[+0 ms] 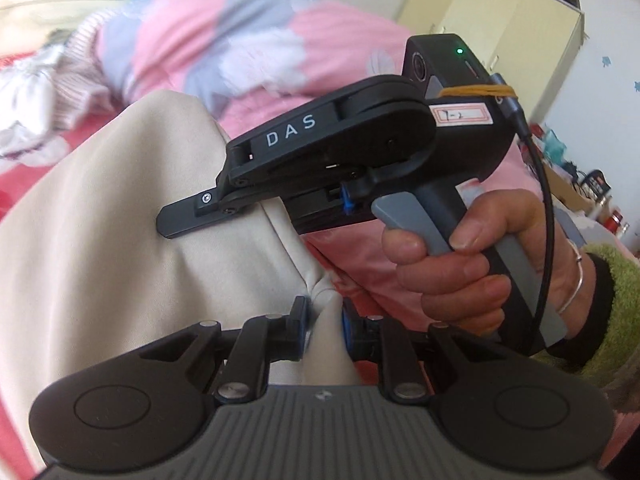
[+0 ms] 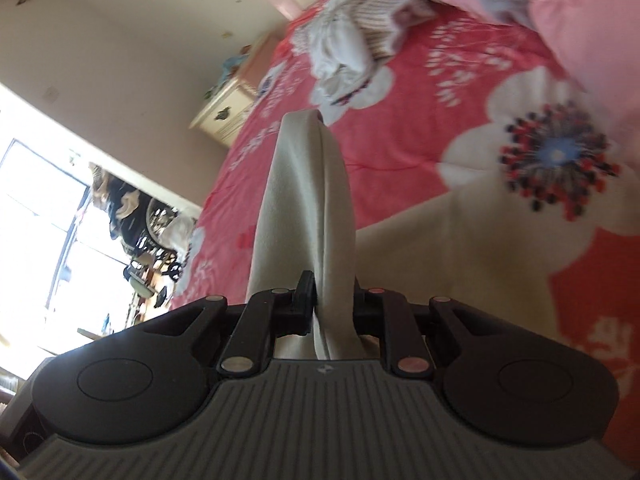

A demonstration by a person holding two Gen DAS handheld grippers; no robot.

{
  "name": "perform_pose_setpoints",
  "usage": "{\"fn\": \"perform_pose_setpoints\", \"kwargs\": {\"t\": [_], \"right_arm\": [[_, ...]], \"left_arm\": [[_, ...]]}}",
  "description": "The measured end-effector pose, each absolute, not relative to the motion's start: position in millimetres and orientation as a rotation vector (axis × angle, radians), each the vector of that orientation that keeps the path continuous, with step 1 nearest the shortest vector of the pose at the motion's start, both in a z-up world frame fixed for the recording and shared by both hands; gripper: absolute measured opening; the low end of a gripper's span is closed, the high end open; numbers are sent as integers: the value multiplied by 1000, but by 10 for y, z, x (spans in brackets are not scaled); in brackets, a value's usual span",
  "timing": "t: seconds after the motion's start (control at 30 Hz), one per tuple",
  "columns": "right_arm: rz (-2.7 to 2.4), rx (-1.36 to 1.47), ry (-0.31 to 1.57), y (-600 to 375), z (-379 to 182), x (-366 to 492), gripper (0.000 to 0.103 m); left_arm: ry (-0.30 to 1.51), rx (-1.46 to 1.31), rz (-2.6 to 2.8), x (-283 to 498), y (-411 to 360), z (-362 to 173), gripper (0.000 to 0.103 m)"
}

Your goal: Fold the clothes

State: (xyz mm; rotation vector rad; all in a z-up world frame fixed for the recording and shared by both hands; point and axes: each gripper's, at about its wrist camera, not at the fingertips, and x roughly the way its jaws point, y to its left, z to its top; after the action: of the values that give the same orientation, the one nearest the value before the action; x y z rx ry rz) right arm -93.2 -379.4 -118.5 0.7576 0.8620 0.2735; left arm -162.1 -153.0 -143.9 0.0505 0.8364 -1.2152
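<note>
Nearest in the left wrist view, the left gripper (image 1: 325, 316) has its fingers pinched on a fold of the beige garment (image 1: 120, 240), which rises between the blue pads and spreads away to the left. Just beyond, to the right, the person's right hand (image 1: 464, 264), with a silver bracelet (image 1: 574, 276) at the wrist and a green sleeve (image 1: 608, 300) behind it, grips the handle of the right gripper (image 2: 334, 304), seen here from the side with one finger (image 1: 180, 220) lying against the beige cloth. In the right wrist view that gripper's fingers pinch a doubled edge of the same garment, which stands up as a narrow loop in front of the camera; more beige cloth lies on the red flowered bedspread (image 2: 400, 160) to the right. Farther back lie a crumpled pile of white and striped clothes (image 2: 360, 48) and a pink quilt (image 1: 248, 52). Farthest are a cream nightstand (image 2: 228, 112) and a bright window (image 2: 48, 220).
</note>
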Motion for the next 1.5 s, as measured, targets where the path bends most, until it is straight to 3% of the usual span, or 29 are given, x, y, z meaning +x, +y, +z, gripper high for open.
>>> {"fn": "perform_pose_setpoints", "kwargs": {"t": [0.2, 0.27, 0.33, 0.6, 0.77, 1.0, 1.1, 1.33, 1.43, 1.5], "right_arm": [[192, 746, 913, -4104, -1393, -991, 13], [168, 739, 941, -4149, -1491, -982, 13], [153, 739, 961, -4179, -1585, -978, 13], [145, 581, 969, -4061, -1668, -926, 15], [131, 443, 955, -3950, -1659, -905, 19], [88, 284, 926, -3849, -1463, -1006, 32], [10, 197, 880, -3848, -1281, -1149, 41], [266, 112, 737, -3609, -804, -1809, 40], [485, 63, 841, -3369, -950, -2042, 39], [505, -59, 905, -3180, -1073, -2171, 38]], "left_arm": [[892, 86, -1243, -1649, -1959, -1661, 18], [932, 95, -1249, -1623, -2092, -1657, 30], [968, 87, -1257, -1612, -2097, -1668, 35], [976, -115, -1252, -1411, -1483, -1344, 43], [947, -61, -1124, -1209, -1189, -1317, 45], [995, -122, -890, -945, -674, -1367, 45], [1022, -314, -745, -831, -285, -1381, 47], [1085, -1121, -404, -363, 651, -1738, 50], [1083, -1207, -252, -183, 920, -1819, 53], [1053, -1122, -251, -178, 961, -1752, 53]]}}
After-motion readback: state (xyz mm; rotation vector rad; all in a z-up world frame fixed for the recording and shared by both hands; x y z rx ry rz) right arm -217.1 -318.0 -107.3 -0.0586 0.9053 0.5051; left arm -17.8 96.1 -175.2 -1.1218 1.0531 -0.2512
